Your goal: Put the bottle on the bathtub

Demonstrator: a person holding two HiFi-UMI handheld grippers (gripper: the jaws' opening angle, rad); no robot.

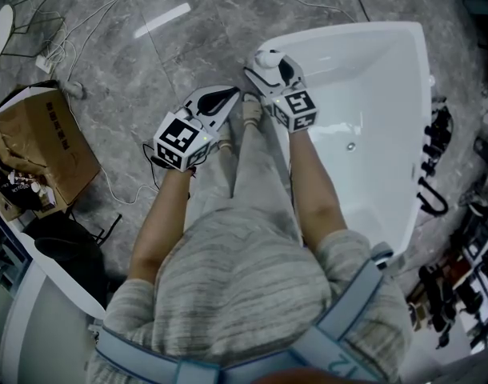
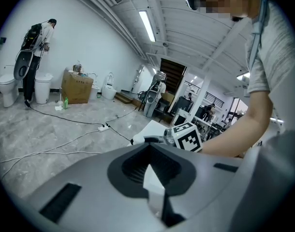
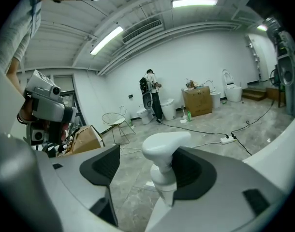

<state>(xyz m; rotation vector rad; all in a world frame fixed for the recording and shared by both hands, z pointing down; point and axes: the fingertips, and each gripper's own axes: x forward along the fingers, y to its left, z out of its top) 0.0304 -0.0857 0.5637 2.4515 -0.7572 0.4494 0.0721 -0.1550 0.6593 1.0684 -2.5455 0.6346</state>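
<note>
Bottle [image 3: 166, 164], a white pump type, held in the right gripper [image 1: 270, 70], whose jaws close on its body. It is best kept upright, carried over a flat stretch of the bathtub [image 1: 352, 29] rim and lowered squarely before release. Its pump head rises between the jaws, at the tub's left corner, upper centre. The left gripper [image 2: 150, 172] is closed, empty.

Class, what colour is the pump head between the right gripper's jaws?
White: the rounded plastic pump head shows best in the right gripper view.
</note>
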